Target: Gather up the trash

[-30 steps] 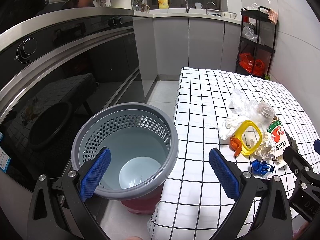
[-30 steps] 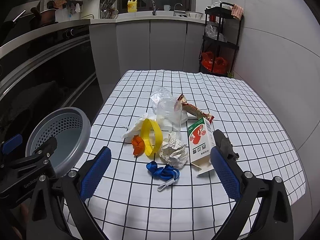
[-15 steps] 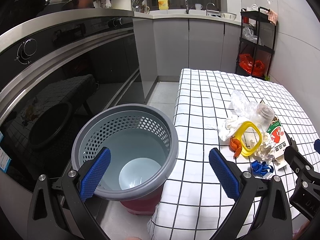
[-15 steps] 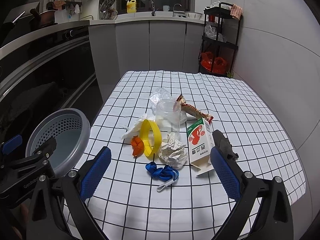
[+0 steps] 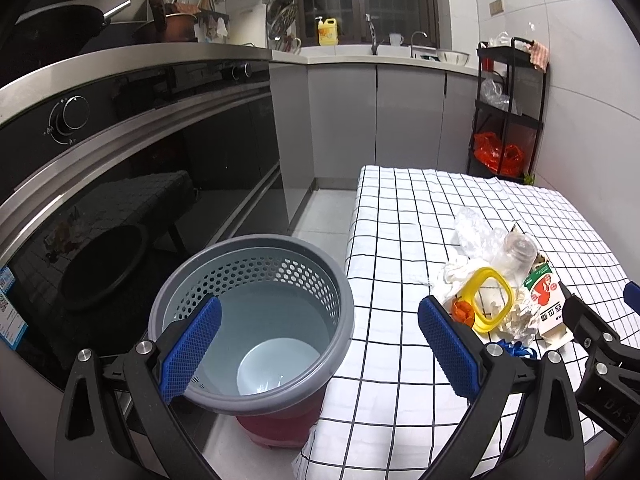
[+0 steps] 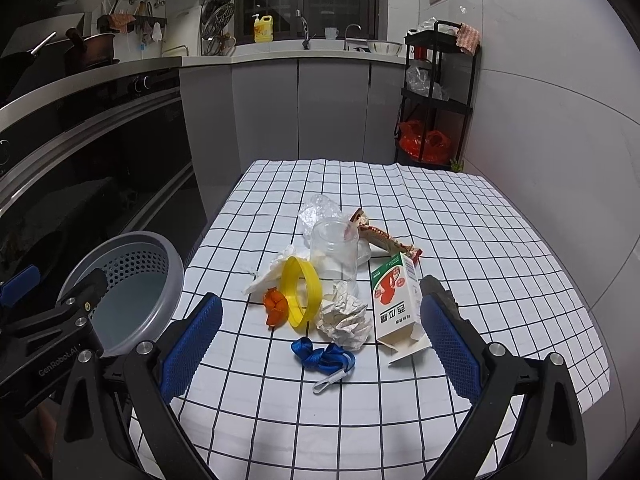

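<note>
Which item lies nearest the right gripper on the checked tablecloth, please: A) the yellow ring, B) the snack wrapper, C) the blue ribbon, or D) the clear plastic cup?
C: the blue ribbon lies closest to the open right gripper, in front of the crumpled paper and the rest of the pile.

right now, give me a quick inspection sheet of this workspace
surface: table under a white black-grid cloth, trash heaped mid-table
job's things: grey bin on the floor off the table's left edge, no trash seen inside; milk carton, crumpled paper, blue strap, yellow ring, orange scrap, clear cup, snack wrapper, clear plastic film, white tissue
clutter: nothing seen beyond the trash
grippers: left gripper open above the bin; right gripper open over the heap, holding nothing
cables: nothing seen
surroundings: oven front left, black rack with red bag at back right
</note>
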Tool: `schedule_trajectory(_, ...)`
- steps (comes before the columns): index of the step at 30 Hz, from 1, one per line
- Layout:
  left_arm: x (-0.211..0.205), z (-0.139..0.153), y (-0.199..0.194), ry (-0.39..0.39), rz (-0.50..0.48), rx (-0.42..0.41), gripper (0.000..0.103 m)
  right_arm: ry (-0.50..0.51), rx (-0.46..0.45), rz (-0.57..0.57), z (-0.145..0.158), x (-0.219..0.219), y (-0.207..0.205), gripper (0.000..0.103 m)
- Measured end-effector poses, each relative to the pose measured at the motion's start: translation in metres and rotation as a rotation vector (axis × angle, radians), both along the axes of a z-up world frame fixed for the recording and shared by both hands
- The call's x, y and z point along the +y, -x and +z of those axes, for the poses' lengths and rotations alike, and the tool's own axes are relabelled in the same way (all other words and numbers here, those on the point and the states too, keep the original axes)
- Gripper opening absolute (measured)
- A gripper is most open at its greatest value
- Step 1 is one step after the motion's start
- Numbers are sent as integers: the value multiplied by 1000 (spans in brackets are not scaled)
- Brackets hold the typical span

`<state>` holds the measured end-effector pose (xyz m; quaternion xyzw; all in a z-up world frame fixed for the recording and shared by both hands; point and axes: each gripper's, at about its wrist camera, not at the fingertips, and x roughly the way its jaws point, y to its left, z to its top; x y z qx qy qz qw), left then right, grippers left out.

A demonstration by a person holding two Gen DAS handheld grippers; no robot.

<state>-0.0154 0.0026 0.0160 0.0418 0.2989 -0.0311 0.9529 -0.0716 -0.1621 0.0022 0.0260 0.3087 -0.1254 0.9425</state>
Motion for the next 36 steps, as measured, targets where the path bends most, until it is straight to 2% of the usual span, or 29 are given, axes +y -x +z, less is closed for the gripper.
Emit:
schedule_trajectory(25, 1, 0, 0, -2, 4, -5, 97, -4, 0, -6, 1, -3, 1, 95)
schedule_trajectory(30, -2, -5, -2, -2, -4, 17, 97, -37, 20, 5, -3, -12, -2, 95)
schedule_trajectory(36, -6, -15, -10, 11, -25, 82, 97, -94, 80, 18, -18, -29, -6, 95)
